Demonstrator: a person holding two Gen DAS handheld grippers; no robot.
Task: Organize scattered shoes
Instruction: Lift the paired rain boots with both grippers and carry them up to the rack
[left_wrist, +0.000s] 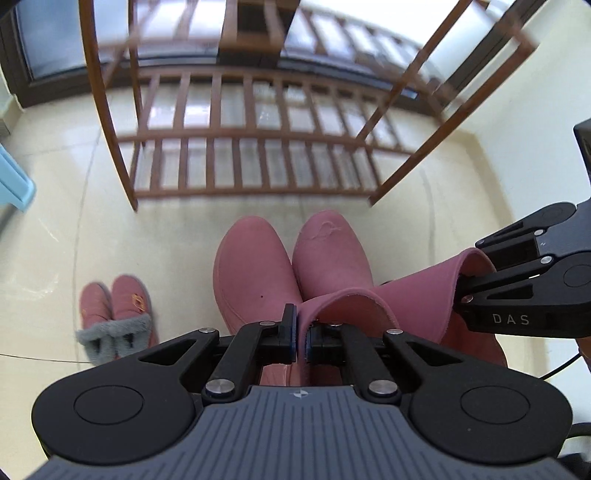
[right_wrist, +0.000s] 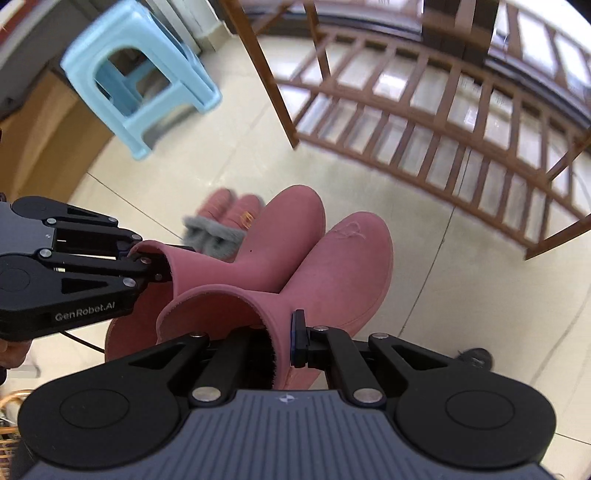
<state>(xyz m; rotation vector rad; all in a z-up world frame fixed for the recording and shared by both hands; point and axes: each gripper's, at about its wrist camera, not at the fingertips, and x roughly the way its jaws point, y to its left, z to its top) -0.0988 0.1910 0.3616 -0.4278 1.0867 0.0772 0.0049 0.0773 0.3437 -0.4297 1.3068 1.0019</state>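
Two pink rubber boots hang side by side above the cream floor, one in each gripper, toes pointing at the wooden shoe rack (left_wrist: 255, 155). Taking that rack as the mark and going left to right: well to its left stands a light blue plastic stool (right_wrist: 140, 74); nearer, off the rack's front left corner, a pair of pink fur-lined slippers (left_wrist: 116, 317) sits on the floor (left_wrist: 177, 236), grey cuffs facing this way. In front of the rack's middle hangs the left boot (left_wrist: 251, 273), the left gripper (left_wrist: 301, 338) pinching its cuff, jaws pressed together on the rubber rim. Just to its right, touching it along the toe, is the right boot (right_wrist: 347, 266), the one with the embossed mark on top; the right gripper (right_wrist: 282, 341) is clamped on its cuff wall, one finger inside the opening and one outside.

By my reading the step in hand is the carry: both boots are gripped and clear of the floor, but not yet on any shelf. The rack's slatted tiers look bare in these views, though motion blur hides the upper ones. The next move calls for bringing both hands forward together so the soles pass over a tier's front rail, then lowering until the soles rest flat on the slats before either grip lets go. The tall shafts may need the tier with most headroom. The cuffs are soft and could fold, letting a boot swing or tip.
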